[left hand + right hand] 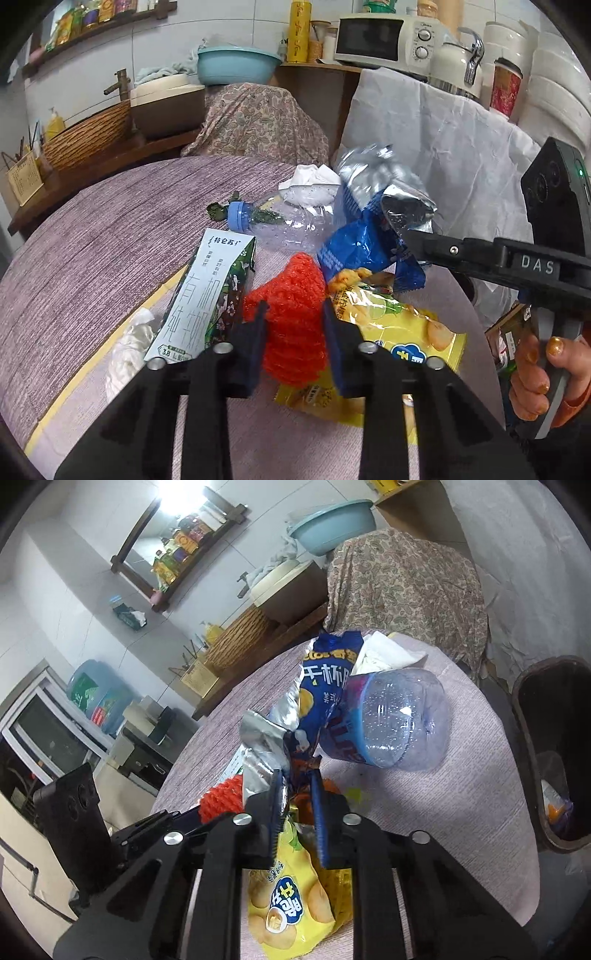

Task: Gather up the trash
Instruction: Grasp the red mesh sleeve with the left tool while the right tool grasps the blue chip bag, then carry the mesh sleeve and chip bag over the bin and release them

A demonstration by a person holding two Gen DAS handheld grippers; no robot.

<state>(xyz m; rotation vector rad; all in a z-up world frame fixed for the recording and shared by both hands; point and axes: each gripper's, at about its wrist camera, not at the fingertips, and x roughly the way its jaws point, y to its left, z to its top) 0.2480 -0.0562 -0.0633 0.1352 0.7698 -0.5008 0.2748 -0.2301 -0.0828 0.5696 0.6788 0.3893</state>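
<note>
Trash lies on a purple table [110,229]. My left gripper [295,317] is closed around a red foam net [291,314], its fingers touching both sides. My right gripper [297,794] is shut on a blue and silver snack bag [325,686], which also shows in the left wrist view [369,221], lifted above the table. A yellow snack bag [399,328] lies under both grippers and also shows in the right wrist view [284,904]. A milk carton [207,299], a clear plastic bottle [391,720] and crumpled tissues [310,177] lie around.
A dark trash bin [554,753] stands beside the table at the right, with some trash inside. A chair under patterned cloth [255,118] stands behind the table. A white crumpled sheet [443,140] hangs at the right. A counter holds a microwave [384,37].
</note>
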